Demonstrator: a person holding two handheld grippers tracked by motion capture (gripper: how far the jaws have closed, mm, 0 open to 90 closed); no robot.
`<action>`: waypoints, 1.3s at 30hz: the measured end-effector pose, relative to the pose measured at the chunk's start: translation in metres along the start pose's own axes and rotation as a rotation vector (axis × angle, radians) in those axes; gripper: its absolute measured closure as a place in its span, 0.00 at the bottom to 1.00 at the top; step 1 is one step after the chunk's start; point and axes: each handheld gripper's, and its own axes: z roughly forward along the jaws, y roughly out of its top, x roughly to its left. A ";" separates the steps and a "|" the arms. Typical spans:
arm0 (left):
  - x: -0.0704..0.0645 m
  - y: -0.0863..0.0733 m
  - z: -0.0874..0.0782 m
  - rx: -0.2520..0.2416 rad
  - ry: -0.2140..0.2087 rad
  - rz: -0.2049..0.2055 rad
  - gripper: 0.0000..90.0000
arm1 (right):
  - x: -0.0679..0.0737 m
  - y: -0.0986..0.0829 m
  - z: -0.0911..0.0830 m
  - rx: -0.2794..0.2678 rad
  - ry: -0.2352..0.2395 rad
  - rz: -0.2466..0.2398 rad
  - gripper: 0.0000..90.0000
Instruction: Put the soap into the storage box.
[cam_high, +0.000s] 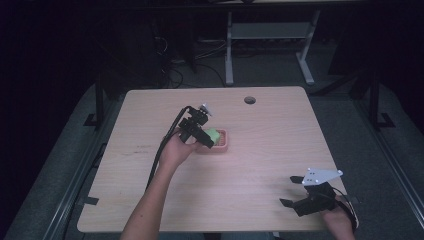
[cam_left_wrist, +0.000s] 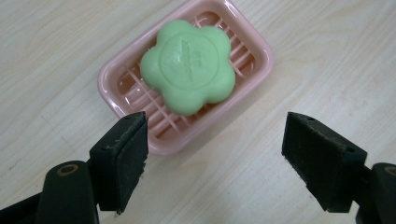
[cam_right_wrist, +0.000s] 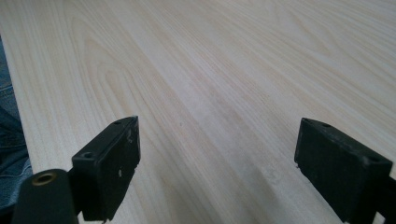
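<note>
A person's left gripper (cam_high: 204, 134) hangs over a green soap (cam_left_wrist: 188, 66) lying in a pink soap dish (cam_left_wrist: 116, 74) near the middle of a pale wooden table (cam_high: 260, 150), its two black jaws spread wide and holding nothing. In the left gripper view the soap sits just ahead of the jaws and slightly toward the left one, so the coming move looks to be a short push forward and down to bring the pads to either side of it. The dish lies slantwise across that view, its long axis running from the near left to the far right; the soap, being nearly round, offers no long axis of its own.

The soap is a flower-shaped bar with rounded petals, a smooth matte face and a faint stamped mark in its centre. It rests on the raised ribs of the dish floor, within the rim. The dish is glossy moulded plastic with rounded corners and a thick lip. The jaw pads are flat, dull black blocks.

The right gripper (cam_high: 298, 191) waits at the near right corner of the table, well apart from the dish, jaws likewise open over bare wood grain. The left hand (cam_high: 176, 150) is plainly the nearer of the two.
</note>
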 end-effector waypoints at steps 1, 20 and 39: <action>0.000 -0.002 -0.001 -0.002 -0.001 0.004 0.25 | 0.000 0.000 0.000 0.001 0.000 0.001 0.15; -0.005 -0.040 -0.010 -0.019 -0.027 0.022 0.25 | -0.001 -0.001 0.001 0.013 -0.007 0.005 0.15; -0.015 -0.087 -0.014 -0.041 -0.042 0.051 0.25 | -0.002 -0.002 0.001 0.015 -0.014 0.003 0.15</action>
